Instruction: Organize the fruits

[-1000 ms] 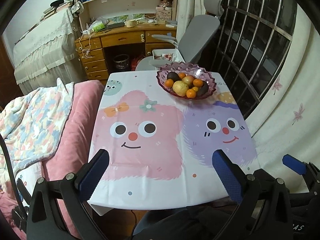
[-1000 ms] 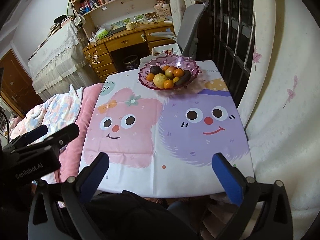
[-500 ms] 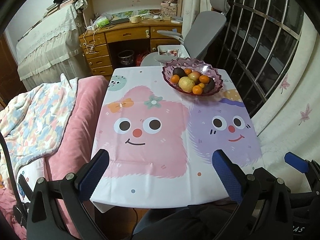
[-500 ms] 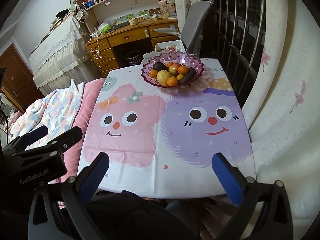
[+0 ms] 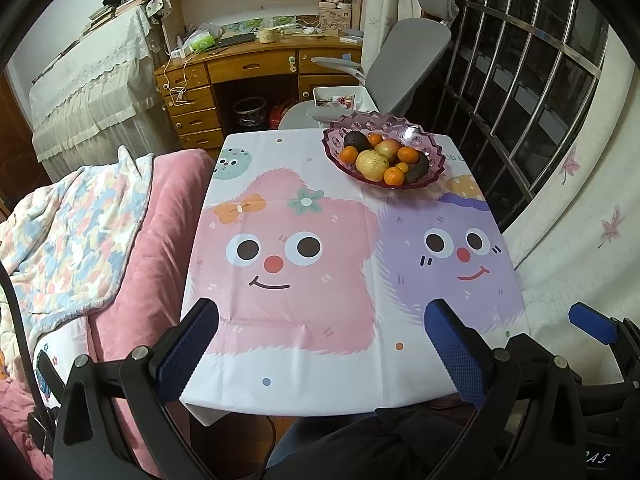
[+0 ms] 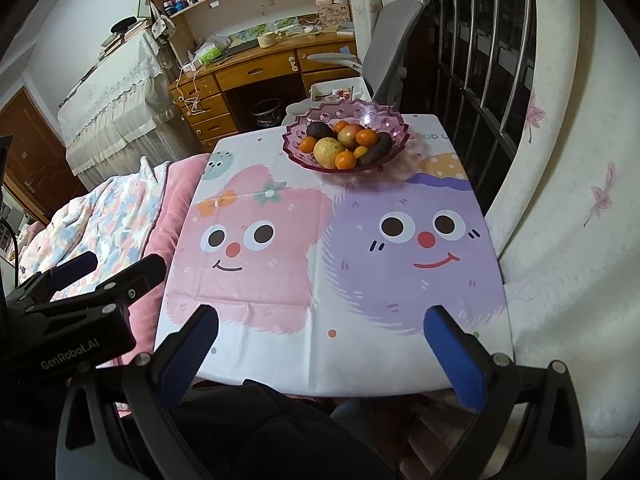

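Both wide-open, empty tongs, left gripper (image 5: 320,340) and right gripper (image 6: 320,344), have edged closer, scalloped purple glass bowl (image 5: 434,148) of mixed fruits (image 5: 384,156) still far ahead; fruits lie gathered.

The scene is lit evenly from above. A glare spot is seen on the bowl (image 6: 374,114), far beyond the fingers (image 6: 454,354). Edges are strongly curved and darkened.
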